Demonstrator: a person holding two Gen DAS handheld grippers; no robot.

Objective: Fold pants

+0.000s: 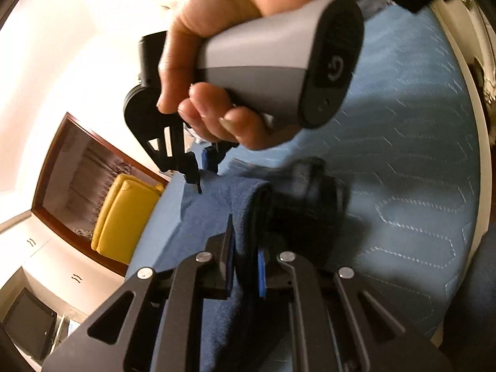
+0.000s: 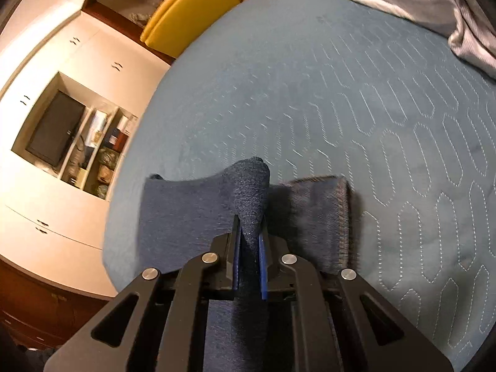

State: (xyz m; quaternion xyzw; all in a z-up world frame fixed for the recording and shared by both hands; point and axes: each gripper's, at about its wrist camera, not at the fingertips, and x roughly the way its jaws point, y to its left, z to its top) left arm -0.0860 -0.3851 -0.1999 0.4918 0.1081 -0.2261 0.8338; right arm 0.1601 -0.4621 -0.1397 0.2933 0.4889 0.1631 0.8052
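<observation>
Both tools are clamped on the dark blue denim pants, which lie on the quilted blue bedspread: the left gripper pinches one fold, the right gripper another, a hand holding its grey handle.
</observation>
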